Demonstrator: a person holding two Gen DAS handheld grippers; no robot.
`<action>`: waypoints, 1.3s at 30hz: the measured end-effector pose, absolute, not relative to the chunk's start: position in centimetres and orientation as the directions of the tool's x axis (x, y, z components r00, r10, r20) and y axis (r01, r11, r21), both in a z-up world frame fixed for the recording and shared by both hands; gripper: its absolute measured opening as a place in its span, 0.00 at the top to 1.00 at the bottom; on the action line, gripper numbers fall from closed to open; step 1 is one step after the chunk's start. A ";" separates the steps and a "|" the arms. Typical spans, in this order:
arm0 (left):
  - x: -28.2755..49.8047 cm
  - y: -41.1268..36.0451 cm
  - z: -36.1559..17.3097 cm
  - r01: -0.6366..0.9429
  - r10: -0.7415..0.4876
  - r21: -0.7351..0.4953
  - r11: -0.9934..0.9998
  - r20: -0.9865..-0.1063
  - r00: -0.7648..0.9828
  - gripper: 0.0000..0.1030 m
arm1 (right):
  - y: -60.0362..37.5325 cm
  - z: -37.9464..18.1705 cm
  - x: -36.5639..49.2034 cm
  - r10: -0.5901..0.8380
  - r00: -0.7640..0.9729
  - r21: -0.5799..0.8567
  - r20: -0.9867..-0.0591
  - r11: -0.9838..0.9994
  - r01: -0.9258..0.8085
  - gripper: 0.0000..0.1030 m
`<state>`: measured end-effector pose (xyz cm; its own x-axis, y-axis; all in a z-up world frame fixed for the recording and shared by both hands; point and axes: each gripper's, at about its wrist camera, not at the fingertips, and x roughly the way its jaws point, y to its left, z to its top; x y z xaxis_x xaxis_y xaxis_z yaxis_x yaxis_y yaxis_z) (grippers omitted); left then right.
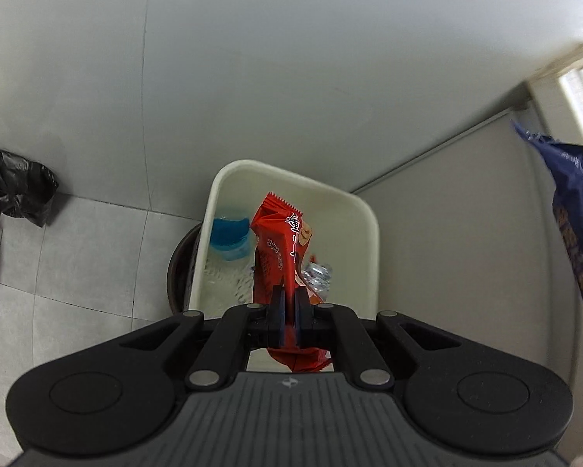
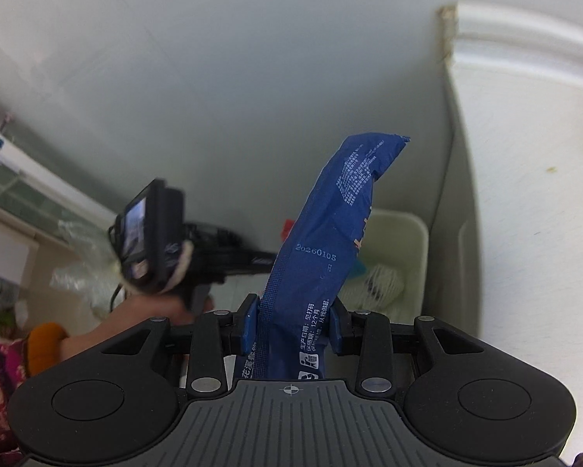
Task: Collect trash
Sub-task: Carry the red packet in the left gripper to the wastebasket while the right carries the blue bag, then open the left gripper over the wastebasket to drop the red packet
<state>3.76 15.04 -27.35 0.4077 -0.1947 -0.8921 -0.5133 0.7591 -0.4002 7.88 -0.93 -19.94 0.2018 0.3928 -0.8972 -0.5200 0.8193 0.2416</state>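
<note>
Grey tiled floor, white wall; beyond the jaws, cream bin holding blue cup, foil. Left gripper clamping red wrapper; right gripper pinching blue packet.

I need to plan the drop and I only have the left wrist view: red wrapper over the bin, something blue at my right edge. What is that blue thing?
Observer: A blue snack bag, clamped by the right gripper near its lower end.
Operator: Is it over the bin too?
Observer: From the right wrist view the white bin shows behind the bag, slightly to its right.
Operator: Can that side see my gripper?
Observer: Yes, the left gripper shows to the left of the blue bag, blurred, its red wrapper mostly hidden behind the bag.
</note>
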 end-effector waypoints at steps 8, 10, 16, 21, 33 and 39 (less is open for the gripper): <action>5.7 14.4 -30.5 -0.489 -0.166 -0.349 0.799 -0.910 0.380 0.93 | 1.0 -22.8 8.2 0.354 0.080 0.274 -0.932 0.831 -0.484 0.67; 5.8 14.3 -31.2 -0.473 -0.158 -0.335 0.815 -0.914 0.375 0.90 | 1.5 -23.3 8.3 0.336 0.058 0.271 -0.940 0.838 -0.473 0.67; 5.9 14.2 -31.9 -0.442 -0.129 -0.293 0.848 -0.923 0.364 0.72 | 2.7 -25.6 9.4 0.249 0.007 0.218 -0.968 0.861 -0.459 0.67; 5.2 14.6 -31.9 -0.451 -0.128 -0.295 0.842 -0.922 0.365 0.63 | 4.6 -28.4 10.6 0.188 -0.039 0.184 -0.981 0.861 -0.475 0.67; 3.7 15.2 -32.0 -0.512 -0.123 -0.316 0.799 -0.919 0.374 0.59 | 6.4 -35.8 16.1 0.051 -0.216 0.135 -0.975 0.908 -0.396 0.66; 3.4 15.3 -32.6 -0.518 -0.133 -0.325 0.791 -0.918 0.373 0.57 | 6.3 -37.4 17.7 -0.034 -0.244 0.075 -0.969 0.902 -0.424 0.64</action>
